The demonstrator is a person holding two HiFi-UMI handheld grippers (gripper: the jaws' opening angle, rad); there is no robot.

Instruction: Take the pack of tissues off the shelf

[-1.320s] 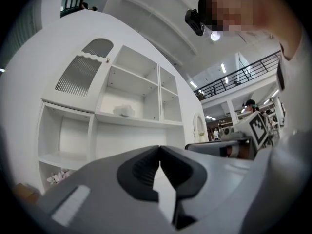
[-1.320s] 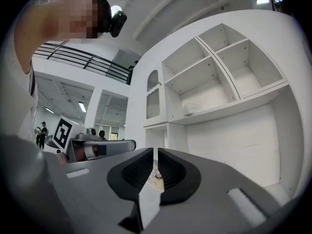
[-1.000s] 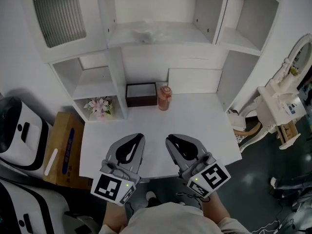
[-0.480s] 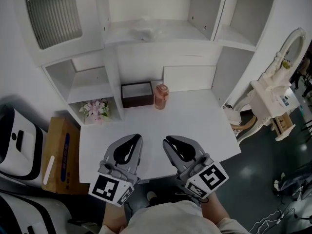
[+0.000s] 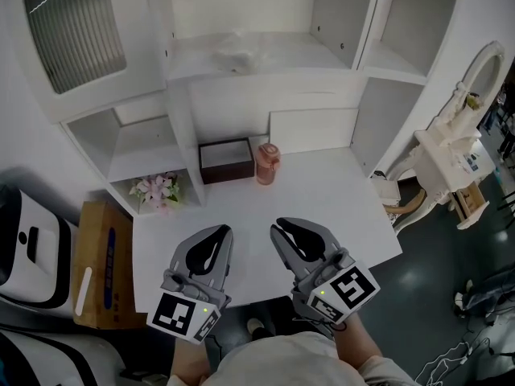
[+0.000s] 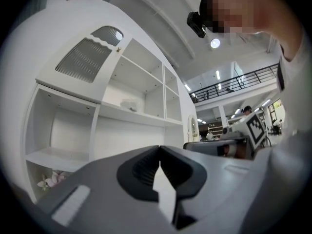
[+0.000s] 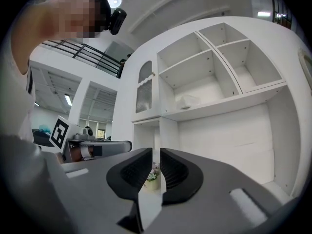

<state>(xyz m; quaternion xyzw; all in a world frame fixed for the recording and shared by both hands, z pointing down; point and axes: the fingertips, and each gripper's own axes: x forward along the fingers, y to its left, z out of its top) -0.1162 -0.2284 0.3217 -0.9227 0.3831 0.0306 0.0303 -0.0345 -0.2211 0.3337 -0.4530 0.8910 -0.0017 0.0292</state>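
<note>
The pack of tissues (image 5: pixel 236 54) is a clear crinkled pack lying on the upper middle shelf of the white unit (image 5: pixel 273 107), far above both grippers. It also shows small in the left gripper view (image 6: pixel 130 104) and the right gripper view (image 7: pixel 187 101). My left gripper (image 5: pixel 223 231) hovers over the table's front edge with its jaws tip to tip and nothing in them (image 6: pixel 159 148). My right gripper (image 5: pixel 279 228) is beside it. Its jaws are opening, with a narrow gap and nothing between them (image 7: pixel 156 151).
On the white table (image 5: pixel 346 207) against the unit stand a dark brown open box (image 5: pixel 226 160) and a pink lidded cup (image 5: pixel 268 162). Pink flowers (image 5: pixel 158 190) sit in the low left compartment. A cardboard box (image 5: pixel 100 260) is on the left, a white chair (image 5: pixel 451 163) on the right.
The head view has drifted a little, so the shelf sits slightly lower and to the left. Both grippers stay over the table's front edge. The right jaws have parted slightly.
</note>
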